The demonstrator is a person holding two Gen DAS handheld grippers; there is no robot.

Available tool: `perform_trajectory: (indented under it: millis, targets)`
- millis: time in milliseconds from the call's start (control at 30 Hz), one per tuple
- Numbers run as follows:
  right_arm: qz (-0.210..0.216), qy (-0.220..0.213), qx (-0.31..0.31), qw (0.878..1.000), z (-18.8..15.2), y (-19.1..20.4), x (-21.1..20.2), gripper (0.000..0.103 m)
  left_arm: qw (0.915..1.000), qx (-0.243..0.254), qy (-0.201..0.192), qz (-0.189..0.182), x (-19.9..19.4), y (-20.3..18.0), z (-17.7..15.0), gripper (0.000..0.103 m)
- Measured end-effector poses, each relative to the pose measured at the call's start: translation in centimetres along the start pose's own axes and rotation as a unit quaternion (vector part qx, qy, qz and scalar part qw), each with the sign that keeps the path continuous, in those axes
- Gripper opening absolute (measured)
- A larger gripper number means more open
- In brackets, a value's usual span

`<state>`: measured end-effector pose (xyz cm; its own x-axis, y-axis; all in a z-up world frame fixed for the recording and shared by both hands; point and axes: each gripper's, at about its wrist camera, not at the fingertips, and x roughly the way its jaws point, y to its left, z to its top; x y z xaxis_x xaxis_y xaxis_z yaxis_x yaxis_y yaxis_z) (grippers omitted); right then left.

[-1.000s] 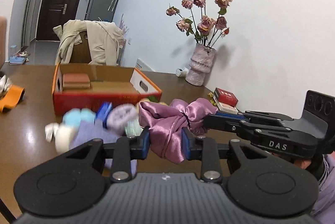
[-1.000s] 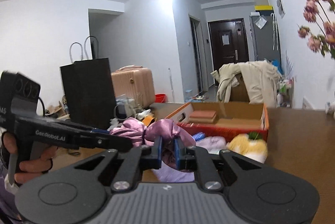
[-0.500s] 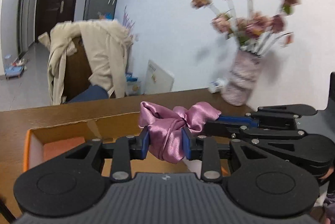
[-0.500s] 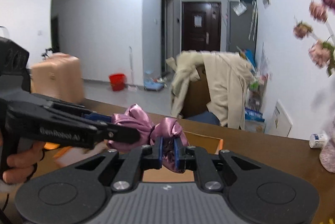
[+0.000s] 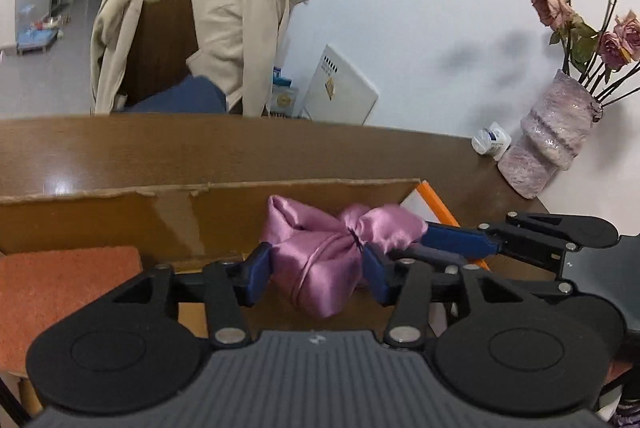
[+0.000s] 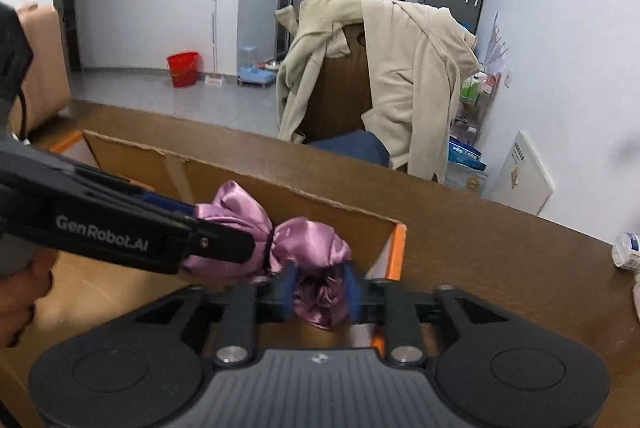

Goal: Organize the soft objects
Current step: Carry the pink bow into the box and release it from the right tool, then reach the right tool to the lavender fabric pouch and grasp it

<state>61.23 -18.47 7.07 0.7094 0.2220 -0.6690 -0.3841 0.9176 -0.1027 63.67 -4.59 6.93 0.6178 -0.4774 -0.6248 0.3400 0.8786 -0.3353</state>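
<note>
A pink satin bow hangs over the open cardboard box, stretched between both grippers. My left gripper has one lobe between its blue pads. Its jaws are opening, and a slim gap shows beside the right pad. From the right, my right gripper reaches the bow's other end. In the right wrist view the bow fills the space between the right gripper's pads, which touch it while the jaws are opening. The left gripper comes in from the left, held by a person's hand.
A folded orange-red cloth lies in the box's left part. The box stands on a brown table. A pink vase of dried roses and a small white bottle stand at the table's right. A chair draped with a beige coat is behind.
Both grippers carried the bow from over the soft toys on the table to above the box interior. Both pairs of jaws now stand wider, and the bow has puffed out.
</note>
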Motion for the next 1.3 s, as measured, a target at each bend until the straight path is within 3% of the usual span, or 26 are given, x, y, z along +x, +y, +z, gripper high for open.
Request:
perform_trajectory:
  millis: [33, 67, 300, 533, 700, 867, 1033, 1167, 1300]
  targets:
    - [0.002, 0.002, -0.001, 1.000, 0.0, 0.0, 0.0, 0.046, 0.9999, 0.007, -0.011, 0.002, -0.3, -0.2, 0.0, 0.070]
    - [0.005, 0.005, -0.001, 1.000, -0.1, 0.1, 0.0, 0.047, 0.9998, 0.013, -0.018, 0.004, -0.5, -0.4, 0.0, 0.074]
    - [-0.001, -0.018, 0.007, 1.000, -0.1, -0.2, -3.1, 0.048, 0.9971, 0.054, -0.045, 0.032, -4.1, -2.9, 0.8, 0.079]
    - [-0.011, -0.062, 0.013, 0.998, 1.4, -0.2, -13.3, 0.054, 0.9882, 0.098, -0.082, 0.084, -12.7, -6.9, -0.3, 0.088]
    - [-0.012, -0.081, 0.010, 0.997, 0.5, 0.8, -21.0, 0.062, 0.9792, 0.121, -0.113, 0.118, -20.3, -9.1, -2.8, 0.094]
    - [0.003, -0.107, 0.023, 0.994, -2.6, 2.2, -27.5, 0.070, 0.9723, 0.115, -0.134, 0.153, -27.1, -9.7, -7.2, 0.096]
    - [0.021, -0.138, 0.006, 0.990, -8.0, 5.1, -33.2, 0.073, 0.9659, 0.099, -0.162, 0.176, -33.0, -9.5, -14.3, 0.099]
    - [0.029, -0.141, -0.018, 0.989, -12.2, 7.7, -37.3, 0.076, 0.9594, 0.124, -0.176, 0.182, -36.9, -9.8, -19.4, 0.101]
    - [0.046, -0.163, -0.023, 0.985, -17.2, 10.2, -40.4, 0.082, 0.9479, 0.137, -0.222, 0.183, -39.9, -9.5, -25.2, 0.103]
